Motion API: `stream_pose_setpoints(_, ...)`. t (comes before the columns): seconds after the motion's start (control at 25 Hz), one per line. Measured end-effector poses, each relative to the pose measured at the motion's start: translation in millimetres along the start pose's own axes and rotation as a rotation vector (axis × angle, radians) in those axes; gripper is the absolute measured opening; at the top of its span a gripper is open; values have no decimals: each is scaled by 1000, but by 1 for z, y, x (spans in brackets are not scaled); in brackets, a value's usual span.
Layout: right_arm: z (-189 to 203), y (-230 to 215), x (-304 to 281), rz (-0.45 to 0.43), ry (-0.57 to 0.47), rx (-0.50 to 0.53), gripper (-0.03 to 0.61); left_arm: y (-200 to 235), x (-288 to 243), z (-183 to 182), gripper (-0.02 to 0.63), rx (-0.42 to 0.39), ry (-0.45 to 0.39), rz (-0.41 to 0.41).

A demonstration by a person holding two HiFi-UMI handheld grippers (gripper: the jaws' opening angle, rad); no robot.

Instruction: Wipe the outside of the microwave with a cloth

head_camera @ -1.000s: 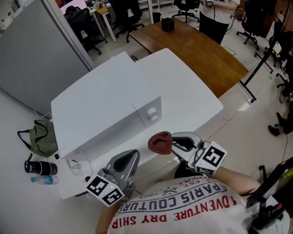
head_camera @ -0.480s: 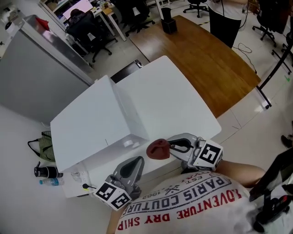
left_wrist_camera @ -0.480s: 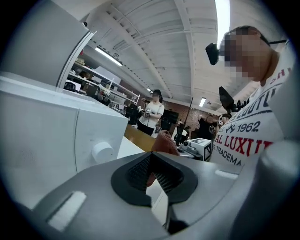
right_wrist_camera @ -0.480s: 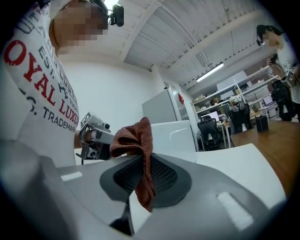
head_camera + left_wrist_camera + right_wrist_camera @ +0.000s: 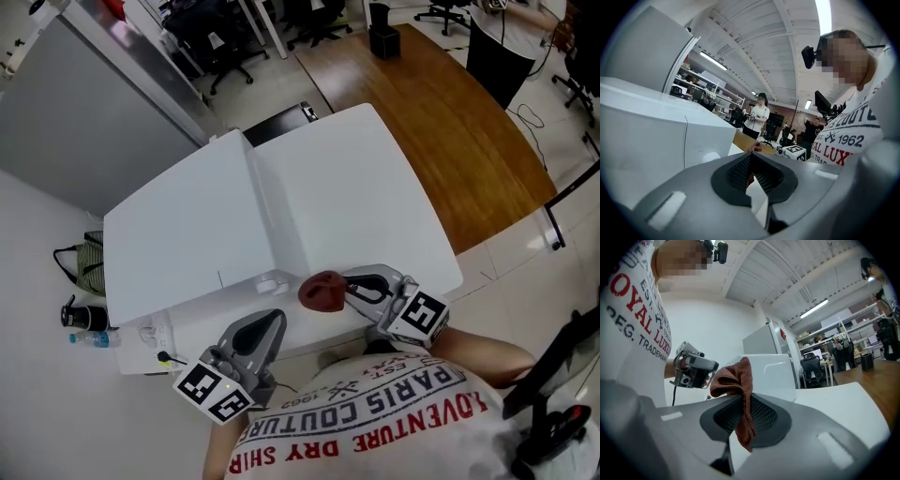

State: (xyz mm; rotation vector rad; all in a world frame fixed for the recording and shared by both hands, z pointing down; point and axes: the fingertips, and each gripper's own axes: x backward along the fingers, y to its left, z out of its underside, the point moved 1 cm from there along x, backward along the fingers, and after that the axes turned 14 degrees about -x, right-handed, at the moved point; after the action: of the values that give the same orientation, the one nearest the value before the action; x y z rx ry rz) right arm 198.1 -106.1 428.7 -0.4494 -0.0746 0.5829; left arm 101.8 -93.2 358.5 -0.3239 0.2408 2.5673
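Now, with the cloth (image 5: 322, 291) pinched fast in the right gripper (image 5: 349, 292) just right of the microwave's (image 5: 183, 239) near front, press the loose bunch flat to that panel and sweep leftward, holding the closed, empty left gripper (image 5: 270, 323) clear.

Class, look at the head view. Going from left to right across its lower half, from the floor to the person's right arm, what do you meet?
bag → left gripper → cloth → right gripper, shut on the cloth
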Motion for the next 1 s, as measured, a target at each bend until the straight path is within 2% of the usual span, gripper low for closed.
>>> stream_pose_setpoints(0.36, 26, -40, -23, 106, 45, -5, 38, 7, 14, -11, 2, -8, -19, -30)
stream_pose_setpoints(1.0, 22, -72, -75, 130, 47, -25, 38, 34, 49, -6, 2, 15, 3, -135)
